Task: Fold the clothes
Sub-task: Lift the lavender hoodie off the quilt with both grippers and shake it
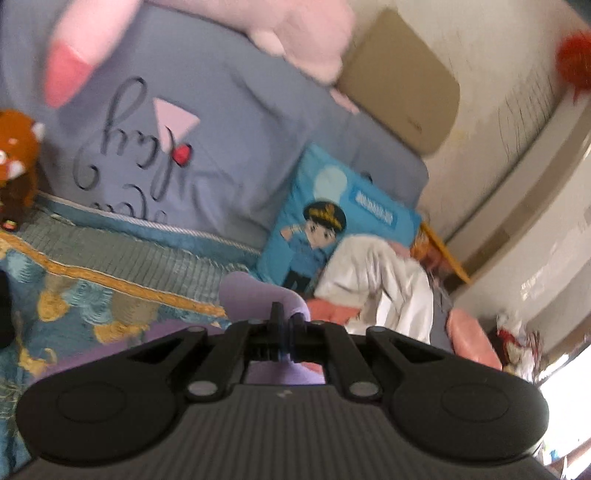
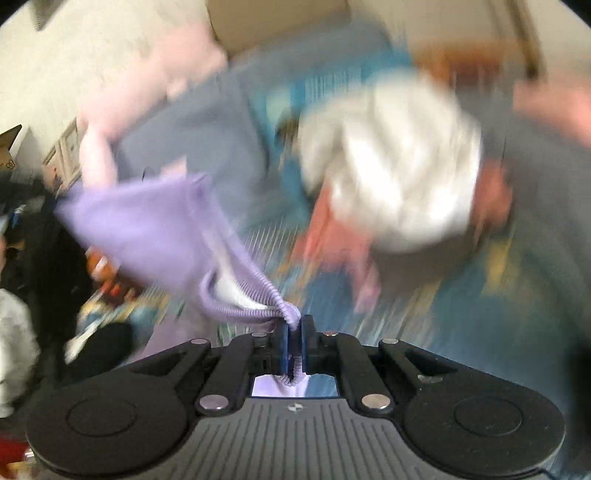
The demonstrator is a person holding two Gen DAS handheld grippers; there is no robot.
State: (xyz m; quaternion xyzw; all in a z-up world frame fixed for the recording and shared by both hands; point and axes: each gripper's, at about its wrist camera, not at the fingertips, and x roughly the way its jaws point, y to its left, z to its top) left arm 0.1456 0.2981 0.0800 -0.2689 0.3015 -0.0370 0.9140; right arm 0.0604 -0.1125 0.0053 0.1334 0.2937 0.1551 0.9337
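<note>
A lilac garment [image 2: 155, 229] with a ribbed hem hangs in the air in the right wrist view, stretched up to the left. My right gripper [image 2: 294, 326] is shut on its ribbed edge, and cloth shows between the blue pads. In the left wrist view my left gripper [image 1: 286, 319] is shut on a fold of the same lilac garment [image 1: 258, 295], which bulges above the jaws and spreads below them. Both grippers are held above a bed with a patterned blue and gold cover [image 1: 85, 295]. The right wrist view is heavily blurred.
A white garment [image 1: 380, 284] lies crumpled on pink cloth [image 1: 469, 339] at the head of the bed. A blue cartoon pillow [image 1: 332, 221], a grey-blue pillow [image 1: 184, 155], a pink plush toy [image 1: 295, 33] and a brown plush toy [image 1: 16, 162] lie behind. A wall [image 1: 498, 74] stands beyond.
</note>
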